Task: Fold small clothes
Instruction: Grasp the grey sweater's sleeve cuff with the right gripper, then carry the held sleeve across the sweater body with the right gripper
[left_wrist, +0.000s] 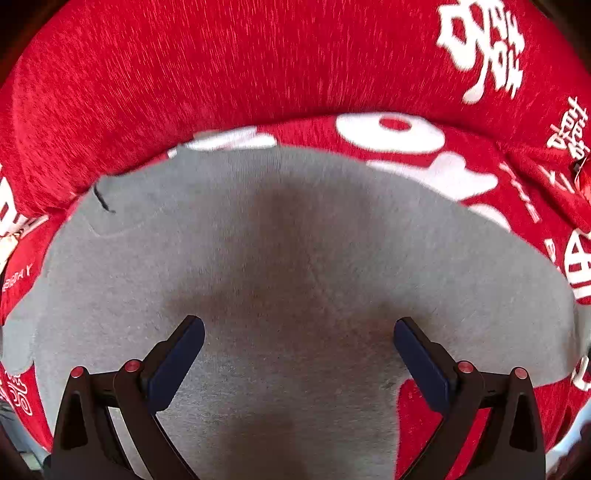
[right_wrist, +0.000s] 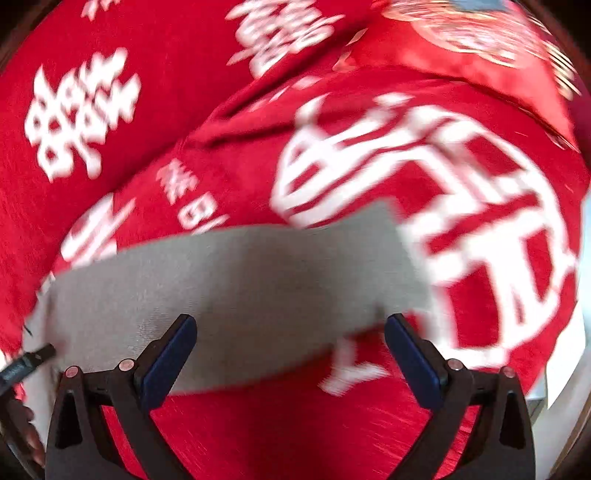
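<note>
**Grey garment spread on red cloth**

A soft grey knit garment (left_wrist: 295, 258) is lying flat on a red cloth (left_wrist: 184, 74) printed with white characters. The left gripper (left_wrist: 299, 328) and right gripper (right_wrist: 290, 325) are hovering above it, jaws spread wide, holding nothing.

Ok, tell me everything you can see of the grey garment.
The grey garment is a small piece of soft, knit-looking fabric, plain apart from a short dark mark near its far left corner. It lies spread flat on the red cloth with white characters, which shows around its edges. The left hand-held gripper and right hand-held gripper are both over it, jaws wide open, holding nothing. The right view is blurred, so finer detail is unclear.
</note>
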